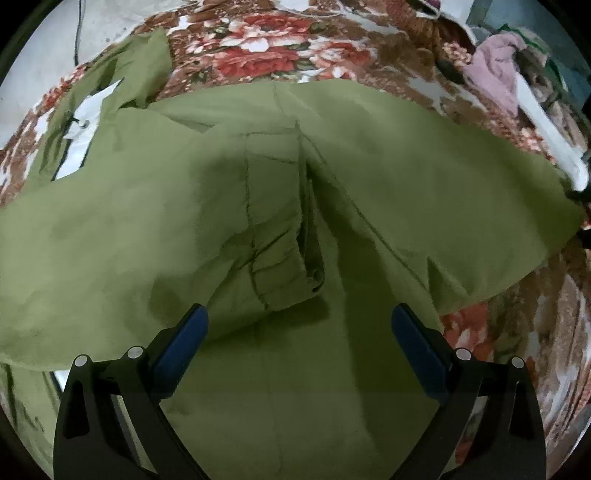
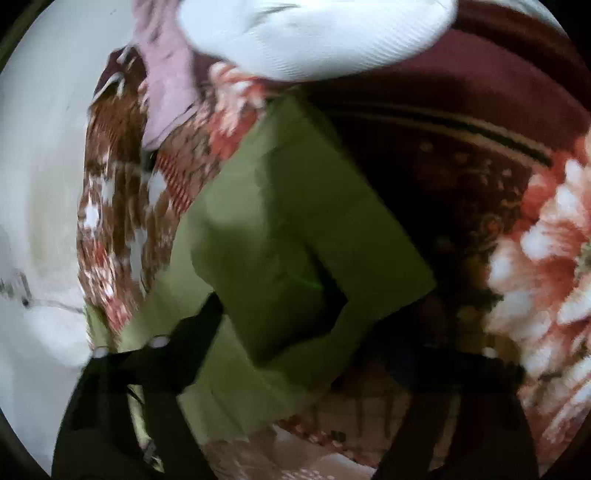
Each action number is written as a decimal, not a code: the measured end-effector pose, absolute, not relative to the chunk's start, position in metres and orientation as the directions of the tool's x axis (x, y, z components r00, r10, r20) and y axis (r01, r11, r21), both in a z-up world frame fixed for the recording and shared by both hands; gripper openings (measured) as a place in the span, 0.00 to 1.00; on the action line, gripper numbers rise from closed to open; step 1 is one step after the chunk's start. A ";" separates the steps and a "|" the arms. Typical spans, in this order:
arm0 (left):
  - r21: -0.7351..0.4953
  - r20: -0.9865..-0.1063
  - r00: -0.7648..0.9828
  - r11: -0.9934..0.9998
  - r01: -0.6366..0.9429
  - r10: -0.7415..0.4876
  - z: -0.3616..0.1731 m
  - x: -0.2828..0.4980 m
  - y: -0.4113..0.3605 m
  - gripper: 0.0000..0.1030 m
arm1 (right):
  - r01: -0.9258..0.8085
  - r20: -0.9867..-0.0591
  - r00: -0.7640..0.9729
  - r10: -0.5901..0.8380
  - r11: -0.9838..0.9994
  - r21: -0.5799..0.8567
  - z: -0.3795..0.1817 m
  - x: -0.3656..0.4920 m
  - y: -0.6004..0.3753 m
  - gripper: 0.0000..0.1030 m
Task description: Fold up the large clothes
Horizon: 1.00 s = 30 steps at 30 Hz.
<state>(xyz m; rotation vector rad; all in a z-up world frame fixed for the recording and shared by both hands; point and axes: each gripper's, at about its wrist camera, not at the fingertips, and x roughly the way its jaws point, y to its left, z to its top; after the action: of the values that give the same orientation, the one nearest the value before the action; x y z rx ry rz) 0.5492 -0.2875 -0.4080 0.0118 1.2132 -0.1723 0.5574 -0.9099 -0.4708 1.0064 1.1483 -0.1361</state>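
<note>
Fabric of an olive-green cotton garment (image 1: 369,177) lies spread and partly folded across a bed covered by a red, brown and white floral blanket (image 1: 258,48), with a stitched pocket flap (image 1: 277,236) creased at its middle and a white label (image 1: 85,125) showing near its far left end. The left gripper (image 1: 299,332) hovers just above the cloth, blue-padded fingers (image 1: 184,343) spread wide, nothing between them. In the blurred right wrist view, the right gripper (image 2: 314,332) stands partly spread over a folded green end of the garment (image 2: 295,229); whether its pads press the cloth I cannot tell. A pink cloth (image 2: 166,85) and a white ribbed one (image 2: 314,33) lie beyond.
</note>
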 end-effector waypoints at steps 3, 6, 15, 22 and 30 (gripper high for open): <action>-0.080 -0.923 0.365 0.988 0.135 -0.125 -0.408 0.549 -0.284 0.94 | 0.551 -0.813 0.451 0.368 0.602 0.578 -0.465 0.553 -0.911 0.31; -0.083 -0.939 0.324 0.989 0.119 -0.118 -0.423 0.552 -0.282 0.94 | 0.490 -0.816 0.484 0.317 0.674 0.553 -0.436 0.549 -0.896 0.17; 0.002 -0.951 0.303 0.979 0.206 -0.062 -0.451 0.546 -0.294 0.95 | 0.255 -0.778 0.556 0.293 0.830 0.496 -0.311 0.569 -0.800 0.13; -0.032 -0.951 0.289 0.966 0.255 -0.108 -0.451 0.548 -0.292 0.95 | -0.097 -0.677 0.553 0.486 0.845 0.527 -0.196 0.590 -0.609 0.12; -0.080 -0.851 0.461 0.929 0.361 -0.252 -0.370 0.516 -0.225 0.95 | -0.410 -0.572 0.415 0.707 0.707 0.576 -0.130 0.593 -0.386 0.12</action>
<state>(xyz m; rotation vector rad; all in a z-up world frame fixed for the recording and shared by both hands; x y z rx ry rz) 0.5159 -0.2250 -0.3699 0.1175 1.0248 -0.3778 0.5935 -0.3855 -0.1299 0.3755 0.8955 0.7230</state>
